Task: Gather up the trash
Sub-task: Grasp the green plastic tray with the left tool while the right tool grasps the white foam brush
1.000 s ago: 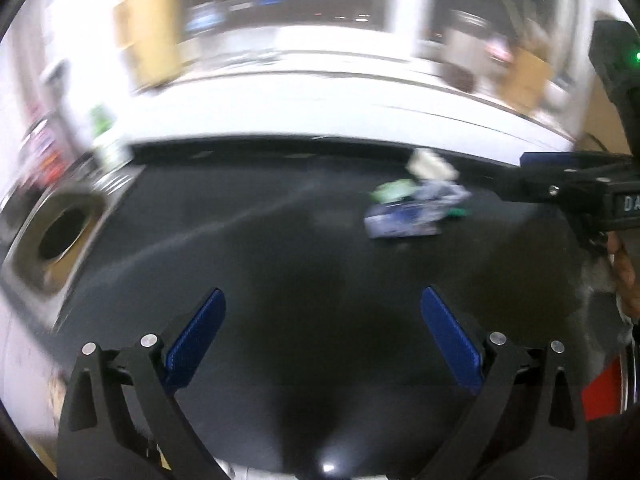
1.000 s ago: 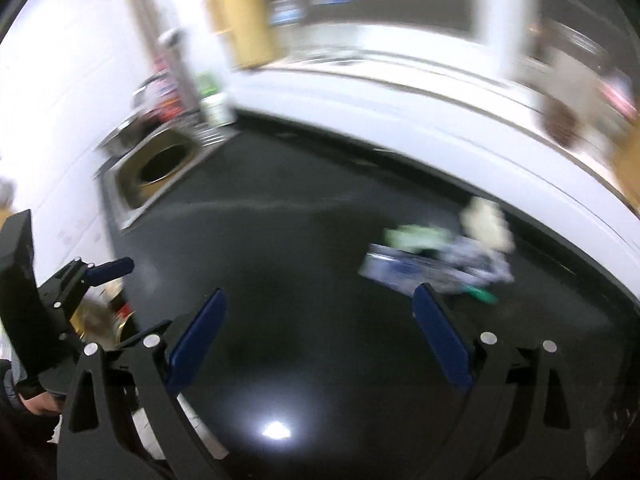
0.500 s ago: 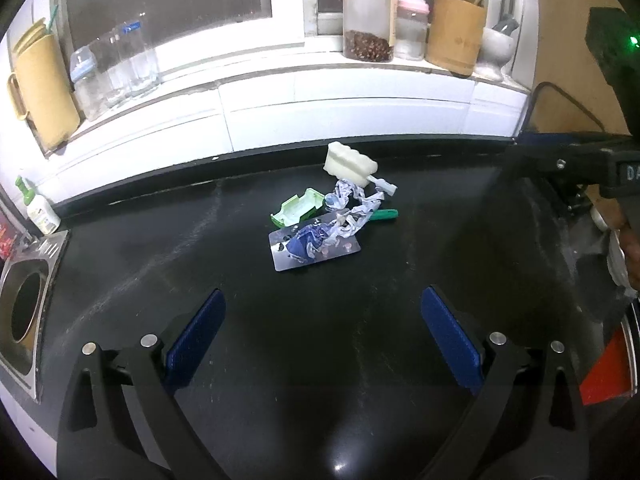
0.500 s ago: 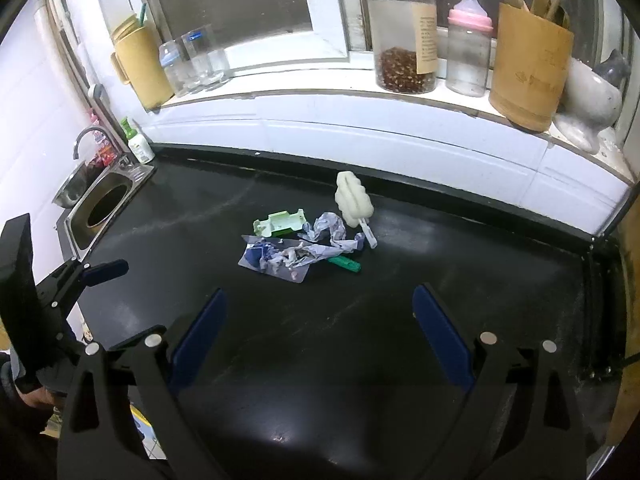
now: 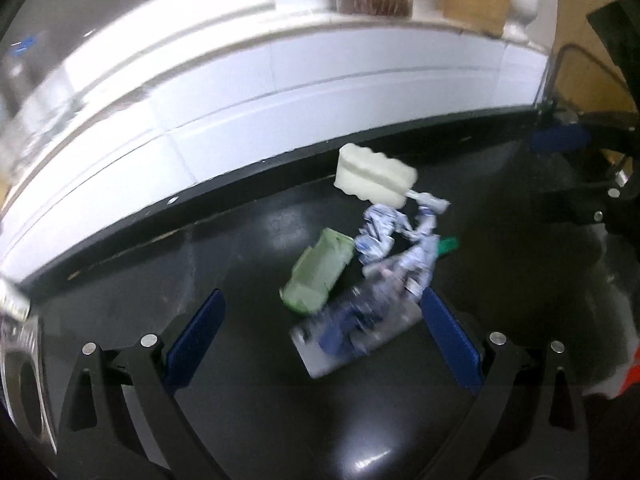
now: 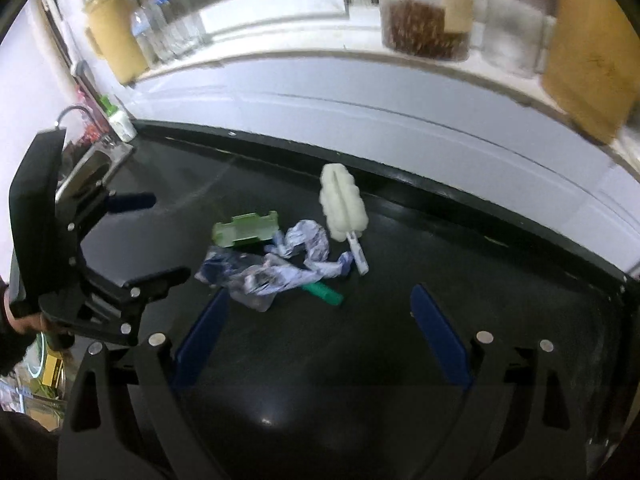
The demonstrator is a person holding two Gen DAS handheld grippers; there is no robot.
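Both my grippers hang over the trash pile (image 6: pixel 276 268) on the black bench (image 6: pixel 400 360). Left gripper (image 5: pixel 320 320) is spread wide, empty. Right gripper (image 6: pixel 316 324) is closing, nothing between its pads.

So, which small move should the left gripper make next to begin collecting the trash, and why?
Probably lower the left gripper a little further onto the crumpled blue-and-white wrapper. Its jaws are wide open with nothing between the pads, and the wrapper lies just ahead between the fingertips, beside the green box on the black counter. The right gripper, closing slightly, holds nothing either.
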